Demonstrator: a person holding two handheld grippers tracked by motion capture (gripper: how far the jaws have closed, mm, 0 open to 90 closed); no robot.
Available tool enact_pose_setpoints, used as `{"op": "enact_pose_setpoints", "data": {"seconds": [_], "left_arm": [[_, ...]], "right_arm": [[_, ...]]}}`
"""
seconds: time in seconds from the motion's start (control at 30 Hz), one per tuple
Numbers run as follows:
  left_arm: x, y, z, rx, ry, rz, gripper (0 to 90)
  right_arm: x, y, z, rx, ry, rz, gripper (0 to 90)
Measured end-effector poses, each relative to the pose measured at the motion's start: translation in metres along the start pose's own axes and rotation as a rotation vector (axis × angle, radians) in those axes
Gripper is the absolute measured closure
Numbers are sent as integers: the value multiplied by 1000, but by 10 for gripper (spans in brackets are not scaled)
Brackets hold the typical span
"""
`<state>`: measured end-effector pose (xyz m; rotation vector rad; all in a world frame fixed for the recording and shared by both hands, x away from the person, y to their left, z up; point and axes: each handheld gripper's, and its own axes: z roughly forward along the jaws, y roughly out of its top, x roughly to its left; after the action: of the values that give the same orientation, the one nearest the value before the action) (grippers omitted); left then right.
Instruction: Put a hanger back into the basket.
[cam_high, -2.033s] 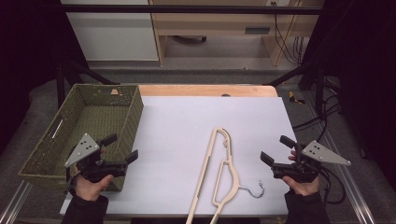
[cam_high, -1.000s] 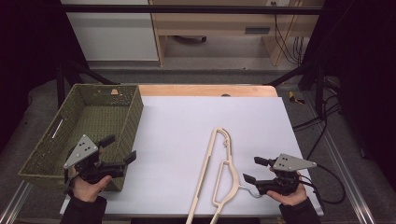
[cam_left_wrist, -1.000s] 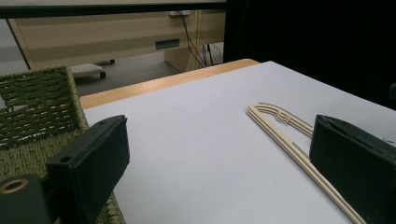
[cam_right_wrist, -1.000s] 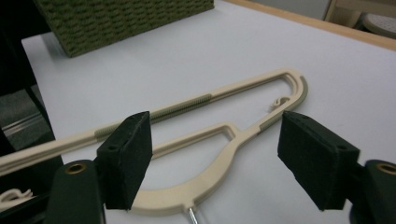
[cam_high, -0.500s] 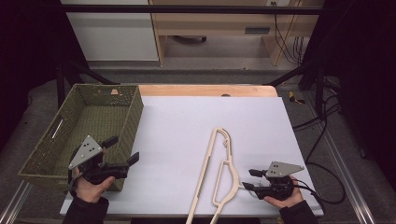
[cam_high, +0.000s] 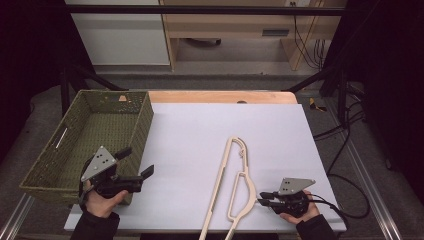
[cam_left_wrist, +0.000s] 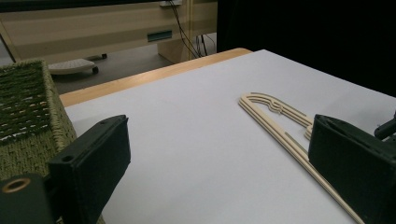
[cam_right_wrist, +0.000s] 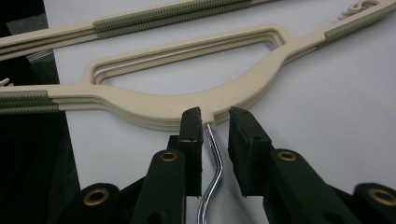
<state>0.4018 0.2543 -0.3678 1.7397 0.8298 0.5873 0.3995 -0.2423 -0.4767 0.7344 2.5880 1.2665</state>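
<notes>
table: white top (cam_high: 200, 135) filled the middle of the high view, green woven basket (cam_high: 90, 135) sat at its left edge

hanger: cream hanger (cam_high: 235, 185) lay flat, lower centre of the high view, long axis running from upper middle down toward the bottom edge

hook: its chrome hook (cam_right_wrist: 212, 172) poked out at the hanger's neck, toward lower right

right gripper: right gripper (cam_high: 266, 198) was low at lower right, clearly the nearer one; jaws narrowly apart, straddling the hook stem right at the neck, not pinching it yet afaict

left gripper: left gripper (cam_high: 135, 167) hung at lower left by the basket, jaws spread wide, nothing between them, well apart from the hanger
</notes>
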Motion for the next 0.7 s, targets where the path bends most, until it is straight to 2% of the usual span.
{"op": "enact_pose_setpoints", "data": {"seconds": [0.17, 0.37, 0.53, 0.7], "left_arm": [[-1, -1, 2, 7, -5, 3, 57], [-5, -2, 7, 23, -14, 9, 58], [-8, -3, 10, 33, -22, 13, 58], [-12, -5, 15, 49, -31, 20, 58]], "right_arm": [[-2, -2, 1, 3, 19, 1, 795], [-4, -3, 6, 31, 34, -11, 850], [-6, -1, 3, 16, 54, -24, 865], [-6, 0, 0, 12, 69, -17, 874]]}}
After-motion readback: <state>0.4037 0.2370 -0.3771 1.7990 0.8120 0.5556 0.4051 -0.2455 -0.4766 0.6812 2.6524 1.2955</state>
